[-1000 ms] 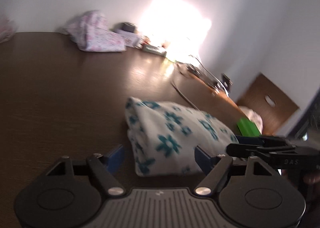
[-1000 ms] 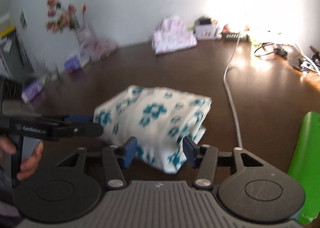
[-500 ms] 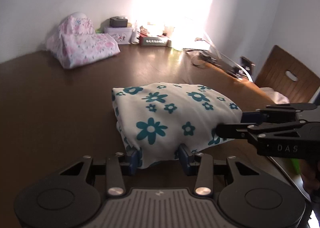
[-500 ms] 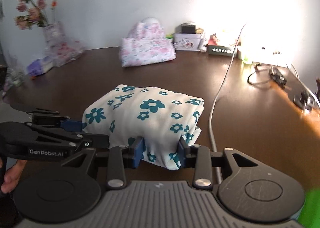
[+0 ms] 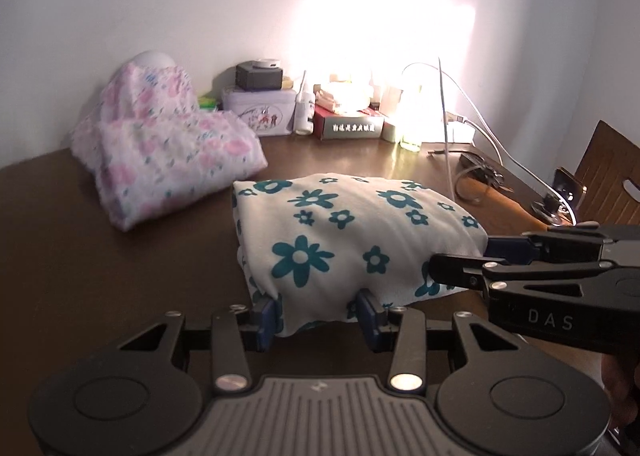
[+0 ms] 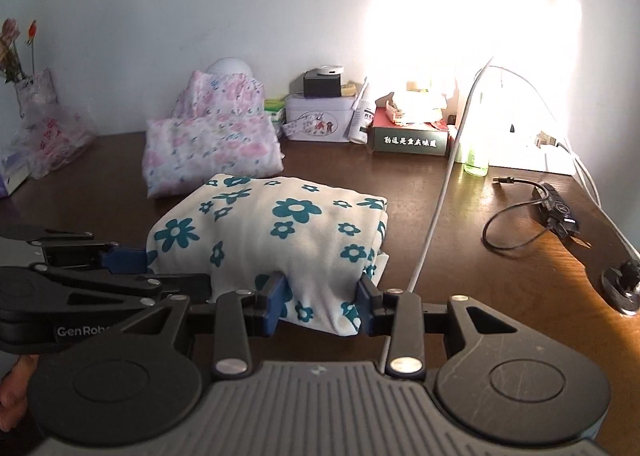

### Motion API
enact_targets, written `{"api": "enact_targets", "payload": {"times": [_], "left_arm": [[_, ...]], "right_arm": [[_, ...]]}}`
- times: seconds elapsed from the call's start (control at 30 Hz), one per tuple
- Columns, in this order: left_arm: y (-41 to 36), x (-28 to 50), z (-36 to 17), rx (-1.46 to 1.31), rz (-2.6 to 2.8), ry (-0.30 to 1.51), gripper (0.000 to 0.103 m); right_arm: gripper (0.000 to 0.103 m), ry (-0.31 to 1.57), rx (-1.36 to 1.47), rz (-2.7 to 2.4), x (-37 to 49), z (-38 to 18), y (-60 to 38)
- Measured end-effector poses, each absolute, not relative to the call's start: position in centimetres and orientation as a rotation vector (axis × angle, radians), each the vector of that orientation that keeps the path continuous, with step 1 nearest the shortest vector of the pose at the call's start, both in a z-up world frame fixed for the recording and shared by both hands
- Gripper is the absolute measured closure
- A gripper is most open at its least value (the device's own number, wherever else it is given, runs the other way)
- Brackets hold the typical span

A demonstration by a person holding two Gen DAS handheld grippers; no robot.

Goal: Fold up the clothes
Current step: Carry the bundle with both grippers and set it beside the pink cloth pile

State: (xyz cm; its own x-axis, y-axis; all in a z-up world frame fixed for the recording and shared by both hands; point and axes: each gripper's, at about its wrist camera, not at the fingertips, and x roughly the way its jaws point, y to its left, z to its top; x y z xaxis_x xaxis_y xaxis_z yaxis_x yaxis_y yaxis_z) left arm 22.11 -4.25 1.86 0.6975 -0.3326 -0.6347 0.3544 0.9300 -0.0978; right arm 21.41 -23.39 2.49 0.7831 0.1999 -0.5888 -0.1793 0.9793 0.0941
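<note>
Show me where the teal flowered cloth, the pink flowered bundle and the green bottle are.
teal flowered cloth (image 6: 280,232), right wrist view, middle of its top face.
pink flowered bundle (image 5: 168,164), left wrist view, middle of its front fold.
green bottle (image 6: 476,160), right wrist view, lower body of the bottle.

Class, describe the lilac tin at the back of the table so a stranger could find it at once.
Start at the table and follow its back edge along the wall. Just right of the pink bundle stands the lilac tin. Only it carries a dark box on its lid.
</note>
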Motion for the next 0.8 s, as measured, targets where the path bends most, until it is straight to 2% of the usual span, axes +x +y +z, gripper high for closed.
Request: {"api": "enact_targets", "payload": {"times": [0.37,0.47,0.53,0.8], "left_arm": [[-6.2,28.5,1.1,0.024,-0.386,0.661,0.062],[-6.7,29.8,0.8,0.048,-0.374,0.644,0.060],[-6.5,30.5,0.5,0.058,-0.370,0.632,0.054],[-4.5,33.4,-0.1,-0.024,-0.330,0.625,0.055]], "right_arm": [[0.065,0.586,0.065,0.189,28.7,2.0,-25.7],[0.065,0.586,0.079,0.198,30.5,1.9,-25.5],[0.065,0.577,0.071,0.205,31.3,1.7,-24.8],[0.065,0.548,0.093,0.186,33.6,1.0,-24.2]]}}
